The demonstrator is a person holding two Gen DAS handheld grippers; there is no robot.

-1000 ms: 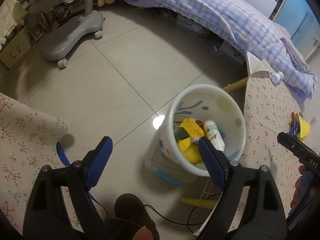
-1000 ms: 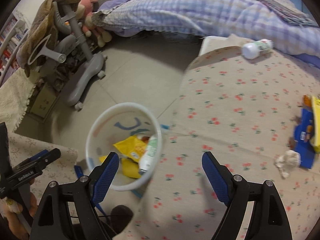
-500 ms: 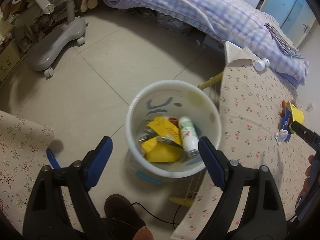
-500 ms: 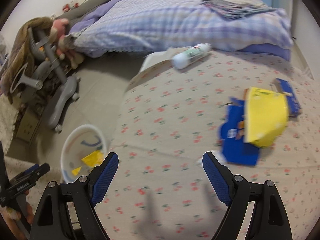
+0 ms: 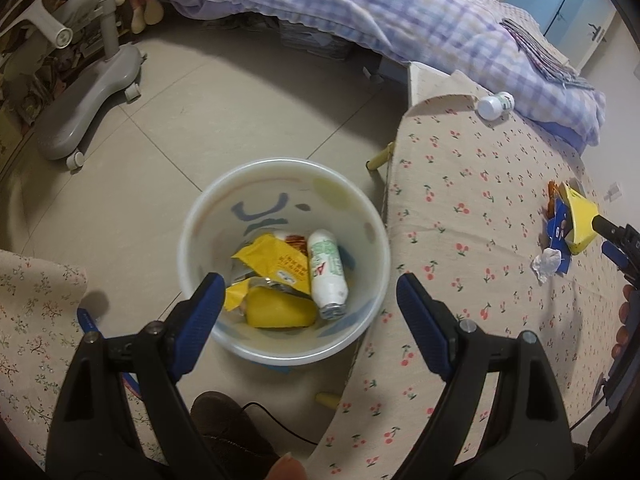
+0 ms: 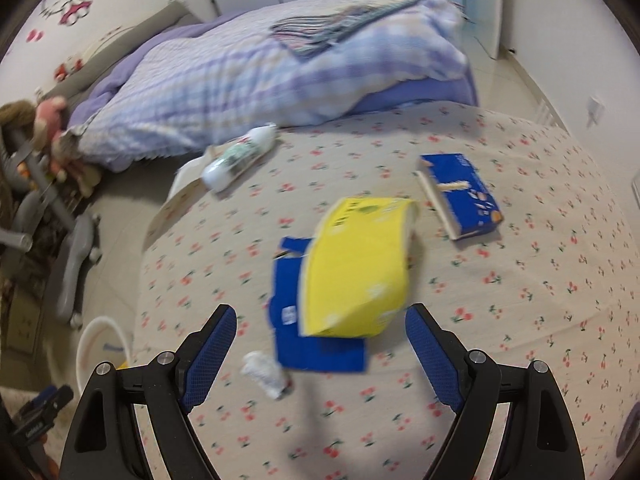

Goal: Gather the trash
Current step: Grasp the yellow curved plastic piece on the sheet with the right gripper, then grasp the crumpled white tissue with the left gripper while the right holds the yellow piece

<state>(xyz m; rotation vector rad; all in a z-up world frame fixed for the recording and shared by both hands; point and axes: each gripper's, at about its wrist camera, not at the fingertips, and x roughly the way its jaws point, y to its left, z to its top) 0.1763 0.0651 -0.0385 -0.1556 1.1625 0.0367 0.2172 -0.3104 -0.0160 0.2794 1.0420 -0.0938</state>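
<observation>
A white bin (image 5: 280, 344) stands on the floor beside the cherry-print table (image 5: 460, 208); it holds yellow wrappers (image 5: 276, 264) and a white bottle (image 5: 326, 272). My left gripper (image 5: 310, 300) is open and empty above the bin. My right gripper (image 6: 320, 336) is open and empty, just short of a yellow carton (image 6: 356, 264) lying on a flat blue wrapper (image 6: 312, 344). A crumpled white tissue (image 6: 266, 372), a blue box (image 6: 460, 196) and a white bottle (image 6: 238, 154) also lie on the table.
A bed with a checked purple quilt (image 6: 280, 68) runs behind the table. A grey chair base (image 5: 88, 96) stands on the tiled floor at the left. A second floral-cloth surface (image 5: 32, 320) is at the lower left.
My right gripper swung from over the bin to the table and closed in on the yellow carton. My left gripper shifted so the bin sits centred beneath it.
</observation>
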